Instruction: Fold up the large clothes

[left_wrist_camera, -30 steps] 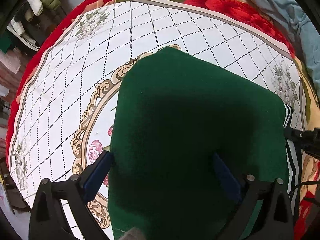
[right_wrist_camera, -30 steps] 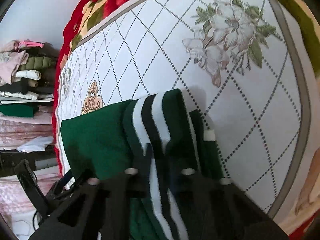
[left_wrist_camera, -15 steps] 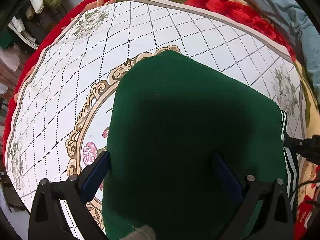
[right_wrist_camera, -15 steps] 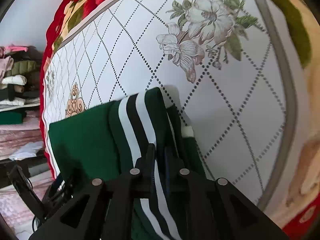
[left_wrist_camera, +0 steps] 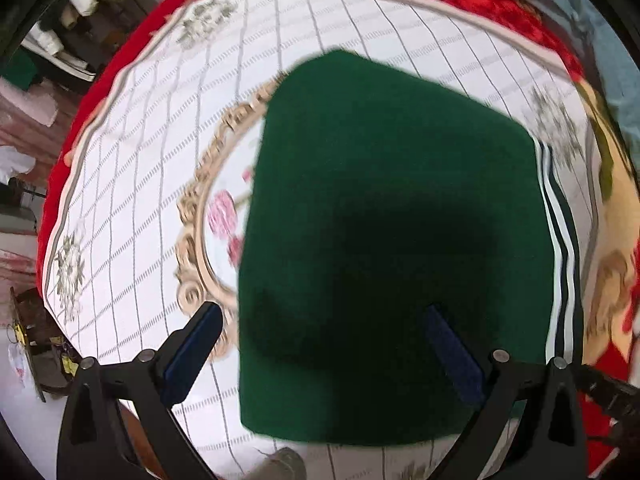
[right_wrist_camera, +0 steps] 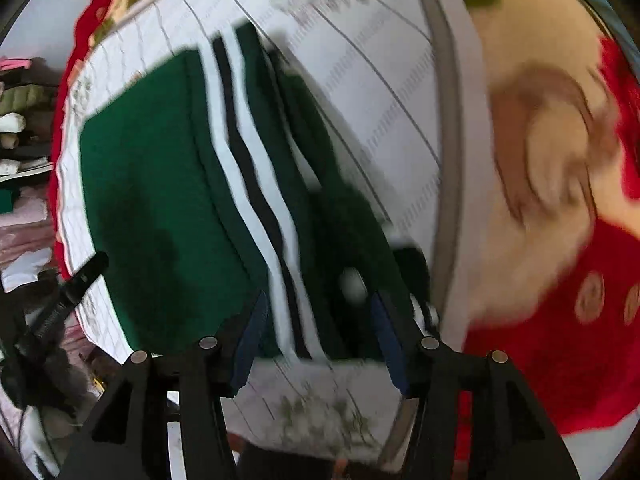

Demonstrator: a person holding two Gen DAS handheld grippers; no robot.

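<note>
A dark green garment (left_wrist_camera: 384,232), folded into a thick rectangle, lies flat on the patterned blanket (left_wrist_camera: 152,168). Its white and black striped band (left_wrist_camera: 560,248) runs along the right edge. My left gripper (left_wrist_camera: 322,350) points straight down over the garment's near part, open wide and holding nothing. In the right wrist view the striped band (right_wrist_camera: 256,184) runs toward my right gripper (right_wrist_camera: 320,320). Its jaws are opening. The band's end lies below the gap and the blue pads (right_wrist_camera: 252,332) stand clear of it.
The blanket's red flowered border (right_wrist_camera: 592,320) hangs at the bed's right side. Stacked clothes (right_wrist_camera: 16,120) sit on shelves beyond the far edge. A blue-grey quilt (left_wrist_camera: 612,48) lies at the upper right. The left gripper's finger (right_wrist_camera: 76,284) shows beside the garment.
My right gripper has let go of the striped band and its jaws have parted. Both grippers have drawn back and risen, so the garment looks farther away. The left gripper stays open.
</note>
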